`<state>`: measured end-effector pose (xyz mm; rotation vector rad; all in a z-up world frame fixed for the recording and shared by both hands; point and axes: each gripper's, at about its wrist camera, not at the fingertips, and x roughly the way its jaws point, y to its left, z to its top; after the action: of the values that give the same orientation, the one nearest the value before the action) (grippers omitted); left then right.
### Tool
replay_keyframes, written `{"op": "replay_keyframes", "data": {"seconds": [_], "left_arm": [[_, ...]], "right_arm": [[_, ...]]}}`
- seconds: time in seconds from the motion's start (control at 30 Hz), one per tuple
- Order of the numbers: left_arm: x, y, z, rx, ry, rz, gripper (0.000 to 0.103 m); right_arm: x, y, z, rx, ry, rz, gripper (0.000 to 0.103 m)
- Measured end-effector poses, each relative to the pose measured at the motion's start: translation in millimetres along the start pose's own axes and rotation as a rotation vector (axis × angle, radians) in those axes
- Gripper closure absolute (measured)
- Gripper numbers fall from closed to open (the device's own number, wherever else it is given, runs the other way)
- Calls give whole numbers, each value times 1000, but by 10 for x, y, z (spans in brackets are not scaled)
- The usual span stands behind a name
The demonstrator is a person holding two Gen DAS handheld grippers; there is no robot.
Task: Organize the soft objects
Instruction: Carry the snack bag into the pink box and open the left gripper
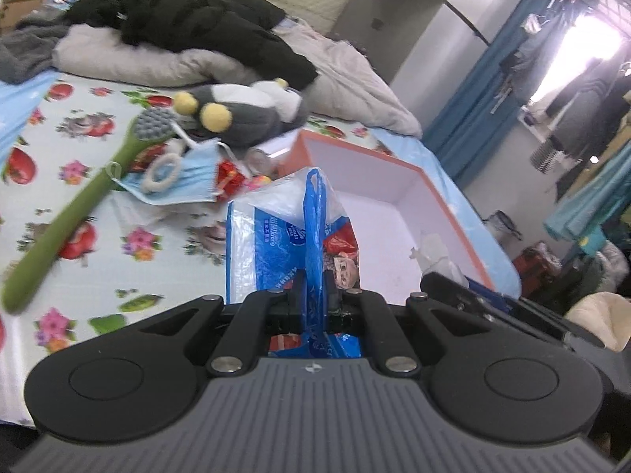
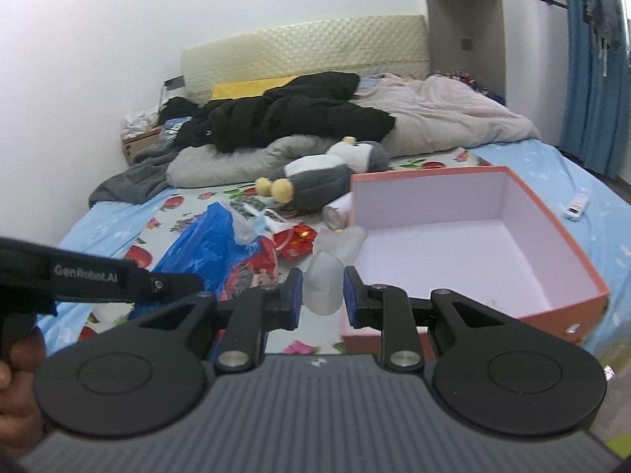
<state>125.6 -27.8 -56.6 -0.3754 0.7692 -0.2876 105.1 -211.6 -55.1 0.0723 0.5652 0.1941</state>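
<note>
Left hand-held gripper point(image 1: 314, 289) pinches the tissue pack's blue handle point(image 1: 314, 213), lifted beside the pink box point(image 2: 512, 236) near the bed's front edge. Right hand-held gripper point(image 2: 322, 289) gapes empty. The thin handle could slip free.

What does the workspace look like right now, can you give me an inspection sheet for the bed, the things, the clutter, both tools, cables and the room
Surface: bed with floral sheet, blue border.
Job's things: blue plastic bag held up by its handle; grey plush toy lying by the open pink box, which looks almost empty; clear crumpled bag before the box.
Clutter: green long-handled brush, blue face mask, white ring, red wrapper, small can, white remote, black jacket, grey duvet.
Grippers: left tool shut on the bag handle; right tool open around the clear bag, not closed.
Cables: nothing seen.
Surroundings: cream headboard, blue curtain, hanging clothes.
</note>
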Motion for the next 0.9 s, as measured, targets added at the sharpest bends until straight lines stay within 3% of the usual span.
{"op": "replay_keyframes", "data": {"seconds": [0.4,0.67,0.9], "left_arm": [[398,-420,172,69,36,-88,95],[983,-677,478,121,75,-147,95],[1546,-858,681,161,125,-150,95]], "right_arm": [[24,-441,-21,58,3,-95,77],[298,-835,84,78,16,-155,77],[632,-1137,112,99,57,-174,76]]}}
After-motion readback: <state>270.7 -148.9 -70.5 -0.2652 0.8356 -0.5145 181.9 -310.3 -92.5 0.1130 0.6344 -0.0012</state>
